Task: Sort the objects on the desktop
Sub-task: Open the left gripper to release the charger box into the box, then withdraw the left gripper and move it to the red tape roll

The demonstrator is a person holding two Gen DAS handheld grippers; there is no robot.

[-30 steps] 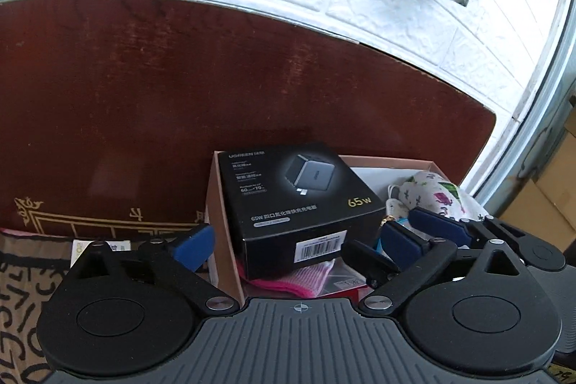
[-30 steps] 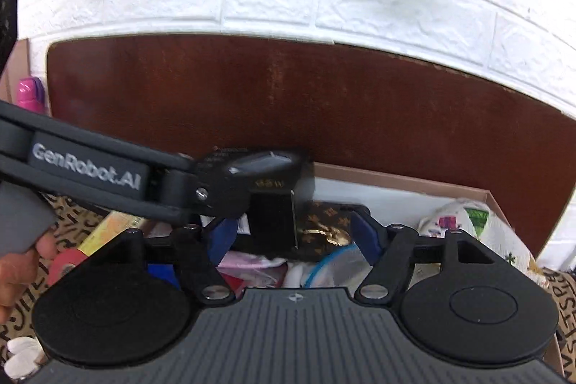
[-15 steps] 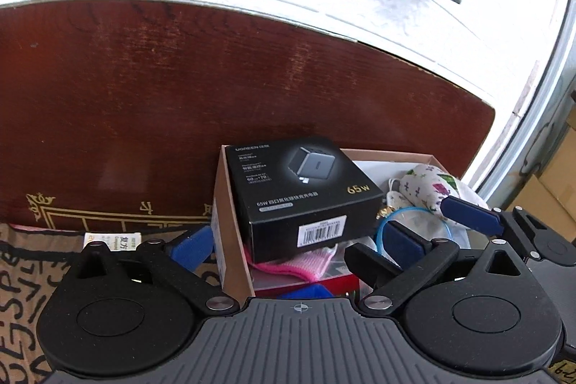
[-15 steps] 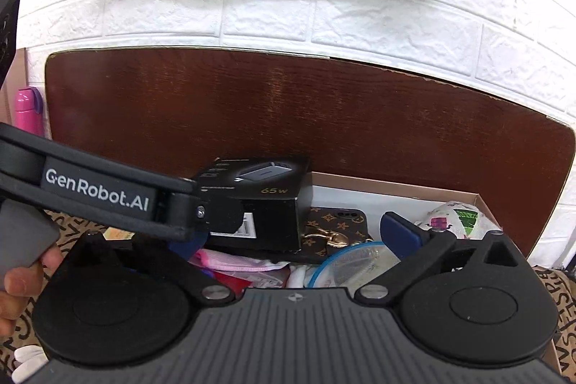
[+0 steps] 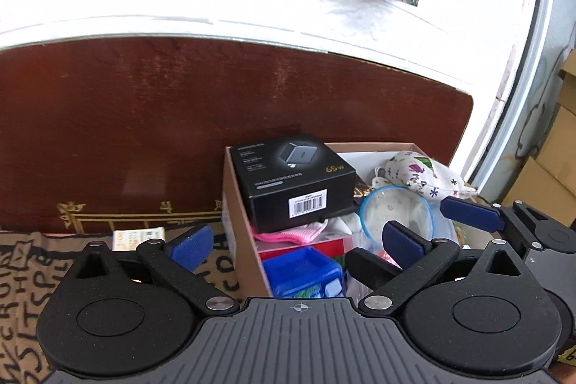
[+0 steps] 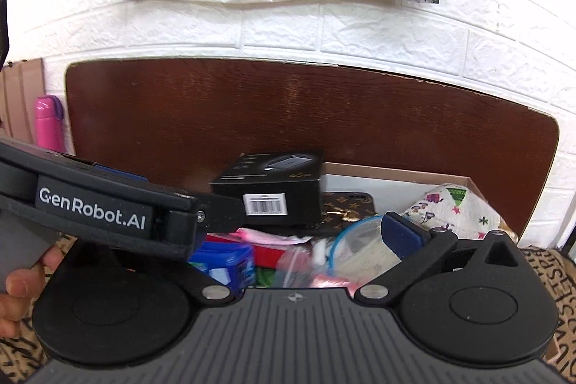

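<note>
Resting on top of the clutter at the back-left corner of the cardboard box [image 5: 230, 204], the black charger box [image 5: 293, 180] is seen tilted, barcode face toward the cameras; it appears to have been set there simply because no flat room is left beneath it. The box itself stands against the dark wooden board [image 5: 144, 117] at the far edge of the tabletop, which probably keeps it from sliding when things are dropped in. Beneath and beside the charger box, a pink cloth [image 5: 288, 233], a blue tub [image 5: 302, 267], a blue-rimmed round lid [image 5: 392, 207] and a floral pouch [image 5: 421, 173] are packed together.

The left gripper [image 5: 298, 242] is held wide and empty, low before the box. The right gripper [image 5: 471, 215] is also spread wide with nothing held; in its own view one finger is hidden behind the left gripper's body.

A small printed carton [image 5: 138, 237] lies on the patterned cloth outside the box, half covered by a finger, and is judged still unsorted. The phone case [image 6: 347, 204] is mostly buried. The box's near wall is cut off.
</note>
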